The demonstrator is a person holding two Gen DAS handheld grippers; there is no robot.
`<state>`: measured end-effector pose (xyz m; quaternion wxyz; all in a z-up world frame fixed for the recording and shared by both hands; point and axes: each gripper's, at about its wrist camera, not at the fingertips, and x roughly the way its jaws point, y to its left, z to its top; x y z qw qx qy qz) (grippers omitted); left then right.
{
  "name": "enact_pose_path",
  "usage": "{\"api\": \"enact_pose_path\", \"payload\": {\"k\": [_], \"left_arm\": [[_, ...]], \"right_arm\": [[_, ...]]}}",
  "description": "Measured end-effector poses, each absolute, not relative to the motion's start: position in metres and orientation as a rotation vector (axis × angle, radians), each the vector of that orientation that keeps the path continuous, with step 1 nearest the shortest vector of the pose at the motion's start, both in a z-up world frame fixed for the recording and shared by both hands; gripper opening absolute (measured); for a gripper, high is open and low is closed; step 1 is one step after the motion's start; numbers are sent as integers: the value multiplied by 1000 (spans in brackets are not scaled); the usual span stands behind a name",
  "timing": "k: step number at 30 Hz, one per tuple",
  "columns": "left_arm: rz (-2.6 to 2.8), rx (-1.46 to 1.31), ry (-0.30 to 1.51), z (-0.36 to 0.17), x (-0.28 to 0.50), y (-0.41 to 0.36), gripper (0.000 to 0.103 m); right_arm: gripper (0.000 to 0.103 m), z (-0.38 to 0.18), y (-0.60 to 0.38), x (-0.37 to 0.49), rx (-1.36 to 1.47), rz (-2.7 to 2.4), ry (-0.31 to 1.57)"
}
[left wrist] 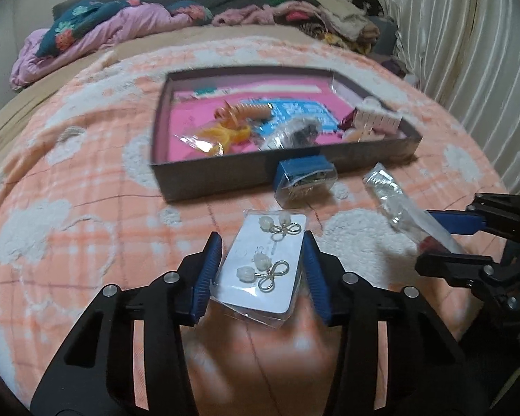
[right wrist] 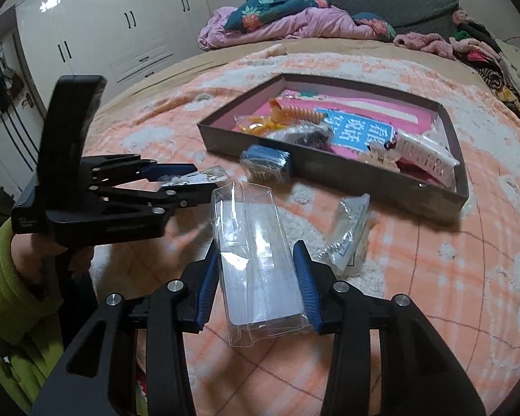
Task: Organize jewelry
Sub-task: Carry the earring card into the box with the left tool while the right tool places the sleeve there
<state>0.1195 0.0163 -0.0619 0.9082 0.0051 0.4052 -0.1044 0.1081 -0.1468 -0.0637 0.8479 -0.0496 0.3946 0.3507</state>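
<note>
My left gripper (left wrist: pixel 261 260) is shut on a white earring card (left wrist: pixel 260 270) in a clear sleeve, its blue pads pressing the card's long edges; two pairs of loop earrings show on it. From the right wrist view the same gripper (right wrist: pixel 204 176) appears side-on at the left, held by a hand in a green sleeve. The right gripper (right wrist: pixel 260 274) is shut on a clear plastic packet (right wrist: pixel 256 260) that sticks out forward between its pads. In the left wrist view that gripper (left wrist: pixel 433 242) enters from the right with the packet (left wrist: pixel 409 215).
A shallow grey box (left wrist: pixel 225 176) with pink lining lies ahead on the peach blanket, holding hair clips and bagged items. A small blue packet (right wrist: pixel 267 163) leans on its front wall. Another clear bag of silver jewelry (right wrist: pixel 350 239) lies on the blanket. Piled clothes sit behind.
</note>
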Motion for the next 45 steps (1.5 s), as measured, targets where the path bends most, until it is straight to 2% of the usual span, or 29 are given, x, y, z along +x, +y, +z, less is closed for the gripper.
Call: {"api": "enact_pose_path", "payload": {"k": [12,31,45], "left_arm": [[-142,-79,768,-23,94,46,37],[-191,-61,686,16,153,17,37],[-209,-51,682,22,188,-4,38]], "right_arm": [[40,-38,-145,99,-93,761,755],[40,11,-179,145,-17,629,629],[40,36,-197,183,-15,533,555]]}}
